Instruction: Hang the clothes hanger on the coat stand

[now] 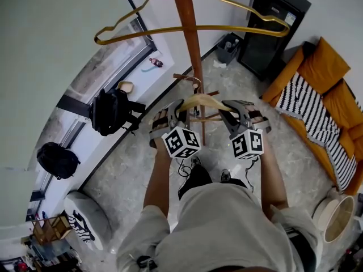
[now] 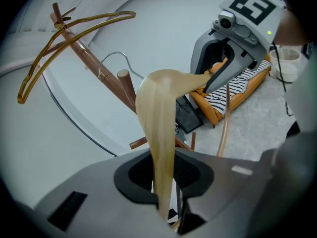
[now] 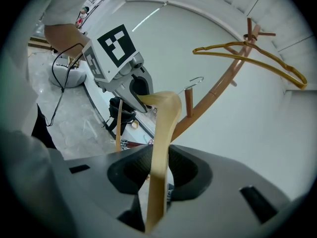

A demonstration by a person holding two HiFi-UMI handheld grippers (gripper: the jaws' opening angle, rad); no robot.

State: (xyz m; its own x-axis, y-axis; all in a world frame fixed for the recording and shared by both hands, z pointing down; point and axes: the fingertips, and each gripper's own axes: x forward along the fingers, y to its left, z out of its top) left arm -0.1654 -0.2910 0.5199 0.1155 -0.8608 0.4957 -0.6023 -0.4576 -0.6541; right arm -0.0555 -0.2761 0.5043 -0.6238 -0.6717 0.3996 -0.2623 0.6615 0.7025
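Note:
A light wooden clothes hanger point(image 1: 201, 101) is held level in front of the person, one gripper on each arm. In the left gripper view, my left gripper point(image 2: 166, 182) is shut on the hanger's arm point(image 2: 161, 113). In the right gripper view, my right gripper point(image 3: 158, 177) has the other arm point(image 3: 166, 123) between its jaws, and the pads look pressed on it. The hanger's metal hook point(image 2: 111, 58) stands close by a low peg point(image 2: 126, 86) of the brown wooden coat stand point(image 1: 190, 33). A gold wire hanger point(image 1: 238, 30) hangs at the stand's top.
Two black backpacks point(image 1: 110, 112) point(image 1: 57, 158) lie by the window wall at left. An orange sofa with a striped blanket point(image 1: 323, 95) runs along the right. A black cabinet point(image 1: 272, 27) stands at the back, and a round basket point(image 1: 334, 217) sits low right.

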